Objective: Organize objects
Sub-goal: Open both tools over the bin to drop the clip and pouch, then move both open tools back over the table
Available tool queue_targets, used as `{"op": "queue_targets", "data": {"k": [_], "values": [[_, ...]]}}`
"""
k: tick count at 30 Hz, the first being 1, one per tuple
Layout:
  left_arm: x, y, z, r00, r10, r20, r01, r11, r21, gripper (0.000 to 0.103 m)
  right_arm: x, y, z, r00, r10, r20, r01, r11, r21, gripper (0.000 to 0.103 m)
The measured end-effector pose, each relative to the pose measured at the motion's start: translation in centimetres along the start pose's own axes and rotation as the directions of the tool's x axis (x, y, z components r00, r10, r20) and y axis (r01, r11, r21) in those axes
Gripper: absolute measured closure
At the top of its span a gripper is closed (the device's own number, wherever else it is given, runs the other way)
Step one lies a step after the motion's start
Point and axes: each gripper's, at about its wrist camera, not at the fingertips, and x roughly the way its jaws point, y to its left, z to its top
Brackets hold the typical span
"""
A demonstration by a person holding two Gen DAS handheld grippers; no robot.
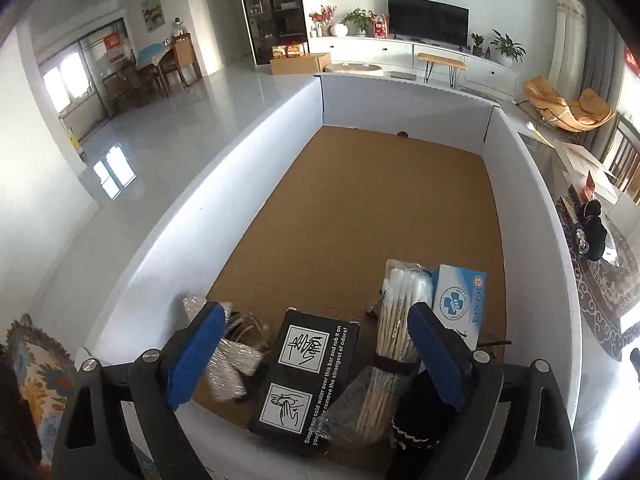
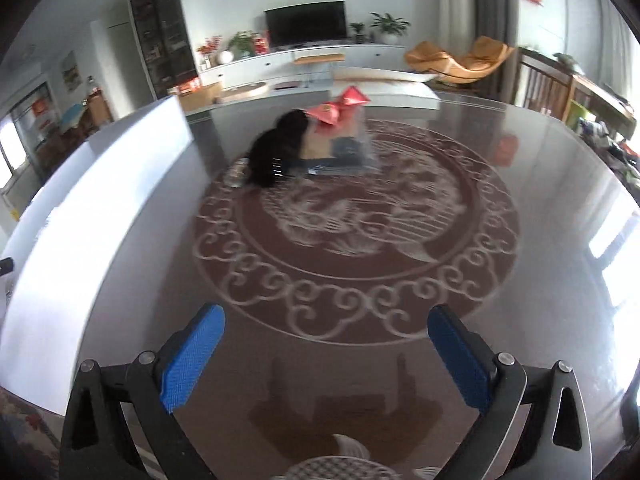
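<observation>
Left wrist view: left gripper (image 1: pixel 316 344) hangs over the near end of a white-walled box (image 1: pixel 280 120) with a brown cardboard floor. Jaws spread wide, blue pads clear of everything below; nothing clamped.

Lower centre of frame, between the fingers: a black carton (image 1: pixel 308 376) printed with hand-washing pictograms and white text, lying flat on the box floor. Just right of it, a bundle of cotton swabs (image 1: pixel 394 344) in clear wrap, a black band around its middle, cotton tips toward the top of the frame. Right again, partly behind the right finger, a white-and-blue box (image 1: pixel 460 300) with a round emblem. Left of the carton, a silvery crinkled item (image 1: pixel 232 364), blurred; kind unclear. The far stretch of the box floor is bare.

Right wrist view: right gripper (image 2: pixel 326 344) over a glossy table (image 2: pixel 540 200) bearing a brown round medallion pattern. Jaws fully apart, nothing between them; its own reflection shows on the surface below. Frame is motion-blurred.

Upper centre: a black fuzzy object (image 2: pixel 276 152), beside it red packets (image 2: pixel 340 108) atop flat items, details too smeared to name. The box's white wall (image 2: pixel 100 208) runs along the left edge.
</observation>
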Motion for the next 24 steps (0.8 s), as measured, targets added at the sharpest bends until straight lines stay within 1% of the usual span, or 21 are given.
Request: {"op": "queue_targets", "data": {"k": [3, 5, 7, 8, 12, 14, 16, 17, 18, 21, 23, 24], "values": [[-1.6, -0.2, 0.6, 0.998, 0.017, 0.054, -0.017, 1.000, 0.000, 0.010, -0.3, -2.3, -0.7, 0.999, -0.050, 0.010, 0.050, 0.998, 0.042, 0.001], [-2.8, -0.7, 1.2, 0.996, -0.002, 0.088, 0.002, 1.000, -0.004, 0.010, -0.7, -2.8, -1.2, 0.998, -0.063, 0.018, 0.062, 0.997, 0.056, 0.001], [-4.1, -1.5, 1.6, 0.992, -0.053, 0.117, 0.054, 0.999, -0.002, 0.010, -0.7, -2.9, -1.7, 0.998, -0.060, 0.021, 0.059, 0.997, 0.049, 0.001], [-4.9, -2.2, 1.8, 0.987, -0.093, 0.131, 0.093, 0.996, 0.005, 0.010, -0.4, -3.0, -1.8, 0.998, -0.058, 0.021, 0.057, 0.997, 0.043, 0.001], [-7.6, -6.3, 1.6, 0.957, -0.242, 0.159, 0.233, 0.970, 0.076, 0.010, -0.2, -2.7, -2.2, 0.999, -0.046, 0.017, 0.045, 0.999, 0.018, 0.001], [-8.6, -9.3, 1.2, 0.936, -0.320, 0.148, 0.304, 0.945, 0.125, 0.010, 0.0, -2.8, -2.3, 0.999, -0.036, 0.012, 0.036, 0.999, 0.016, 0.001], [-9.3, -12.5, 0.4, 0.912, -0.393, 0.114, 0.371, 0.912, 0.177, 0.009, 0.2, -2.9, -2.3, 1.000, -0.028, -0.001, 0.028, 0.999, 0.021, 0.001], [-9.5, -14.4, -0.1, 0.901, -0.424, 0.092, 0.399, 0.893, 0.208, 0.009, 0.3, -3.0, -2.3, 1.000, -0.023, -0.005, 0.023, 0.999, 0.025, 0.001], [-9.7, -16.2, -0.8, 0.894, -0.442, 0.071, 0.416, 0.878, 0.236, 0.009, 0.3, -3.1, -2.3, 1.000, -0.019, -0.008, 0.019, 0.999, 0.028, 0.001], [-8.6, -21.3, -2.8, 0.885, -0.466, 0.003, 0.443, 0.842, 0.308, 0.009, 0.5, -3.3, -2.3, 1.000, -0.007, -0.015, 0.007, 0.999, 0.040, 0.001], [-7.7, -23.9, -4.0, 0.887, -0.461, -0.026, 0.442, 0.831, 0.337, 0.009, 0.6, -3.4, -2.3, 1.000, 0.004, -0.020, -0.003, 0.999, 0.050, 0.001], [-7.0, -24.8, -4.3, 0.891, -0.452, -0.038, 0.436, 0.832, 0.343, 0.009, 0.6, -3.5, -2.4, 1.000, 0.008, -0.022, -0.007, 0.998, 0.055, 0.001]]}}
